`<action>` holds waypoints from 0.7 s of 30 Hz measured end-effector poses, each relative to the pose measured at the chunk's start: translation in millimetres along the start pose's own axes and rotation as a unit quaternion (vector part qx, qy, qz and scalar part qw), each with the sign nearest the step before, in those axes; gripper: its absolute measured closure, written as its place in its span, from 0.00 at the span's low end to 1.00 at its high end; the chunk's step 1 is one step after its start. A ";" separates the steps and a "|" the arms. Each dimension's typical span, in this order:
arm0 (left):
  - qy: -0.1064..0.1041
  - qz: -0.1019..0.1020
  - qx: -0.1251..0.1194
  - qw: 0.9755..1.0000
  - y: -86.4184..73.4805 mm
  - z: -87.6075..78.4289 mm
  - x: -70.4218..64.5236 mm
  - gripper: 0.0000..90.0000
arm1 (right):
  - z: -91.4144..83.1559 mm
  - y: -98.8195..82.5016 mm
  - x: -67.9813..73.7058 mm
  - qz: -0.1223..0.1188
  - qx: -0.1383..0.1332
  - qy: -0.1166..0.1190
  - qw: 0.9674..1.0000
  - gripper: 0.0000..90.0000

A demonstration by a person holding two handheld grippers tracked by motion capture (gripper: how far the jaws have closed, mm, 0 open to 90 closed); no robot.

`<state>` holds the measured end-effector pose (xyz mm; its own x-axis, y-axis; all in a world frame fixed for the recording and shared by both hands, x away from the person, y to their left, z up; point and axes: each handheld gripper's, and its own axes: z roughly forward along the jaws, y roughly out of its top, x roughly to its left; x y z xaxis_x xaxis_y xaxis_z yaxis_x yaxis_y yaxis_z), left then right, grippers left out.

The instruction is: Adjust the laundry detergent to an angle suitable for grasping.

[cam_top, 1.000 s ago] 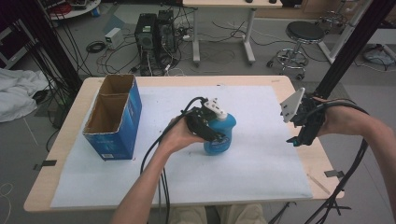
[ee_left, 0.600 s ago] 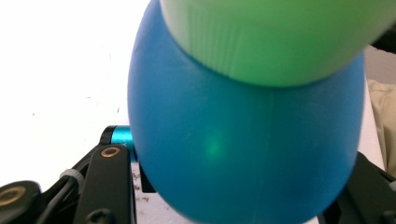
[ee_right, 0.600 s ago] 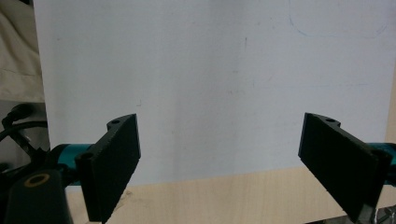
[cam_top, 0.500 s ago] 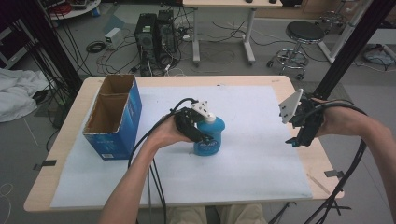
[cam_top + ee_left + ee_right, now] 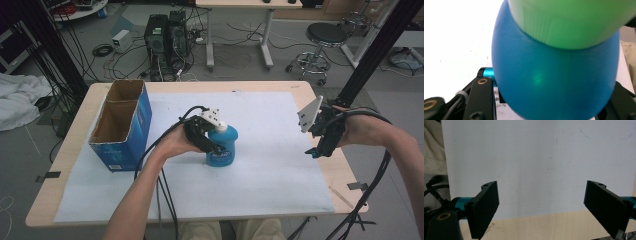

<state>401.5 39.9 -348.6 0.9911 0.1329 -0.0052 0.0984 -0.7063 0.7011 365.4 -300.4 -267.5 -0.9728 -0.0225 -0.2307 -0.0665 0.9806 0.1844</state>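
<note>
Behind the left claw point(image 5: 214, 146), the blue bottle point(image 5: 223, 147) is partly hidden.

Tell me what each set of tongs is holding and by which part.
The left tongs are shut on the blue bottle, gripping its rounded body below the cap. The right tongs stand open above the white mat, holding nothing.

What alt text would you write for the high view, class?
The left gripper clamps a blue bottle standing on the white mat, beside an open blue box. The right gripper hangs open over the table's right edge.
</note>
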 end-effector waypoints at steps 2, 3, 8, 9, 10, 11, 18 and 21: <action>-0.003 -0.001 -0.001 1.000 -0.2 0.5 1.5 0.50 | 0.5 1.4 0.7 -0.002 0.002 -0.001 1.000 0.13; -0.003 0.000 -0.001 1.000 -0.3 0.4 1.9 0.50 | 0.3 1.8 0.7 -0.004 0.001 0.000 1.000 0.13; -0.005 -0.001 -0.005 1.000 -1.2 0.7 2.8 0.49 | -1.6 1.2 1.4 -0.002 -0.001 -0.001 1.000 0.13; -0.005 0.000 -0.004 1.000 -1.1 0.5 2.9 0.49 | -1.8 0.9 1.3 -0.001 0.000 -0.001 1.000 0.13; -0.004 -0.001 -0.005 1.000 -1.3 0.8 2.8 0.49 | -1.8 0.7 1.1 -0.001 0.001 -0.002 1.000 0.13; -0.006 -0.003 -0.005 1.000 -1.3 0.8 3.0 0.49 | -2.0 0.7 0.9 -0.001 0.001 -0.002 1.000 0.13; -0.005 -0.004 -0.005 1.000 -1.0 0.8 3.0 0.48 | -0.7 3.1 -0.1 -0.006 0.001 -0.001 1.000 0.13; -0.006 -0.006 -0.005 1.000 -1.1 0.8 3.1 0.48 | -0.3 4.2 0.1 -0.004 0.000 0.000 1.000 0.13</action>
<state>404.5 40.5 -350.0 0.9908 0.1333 -0.0213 0.1091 -0.6979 0.7078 365.0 -296.3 -266.4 -0.9723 -0.0307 -0.2318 -0.0744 0.9805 0.1821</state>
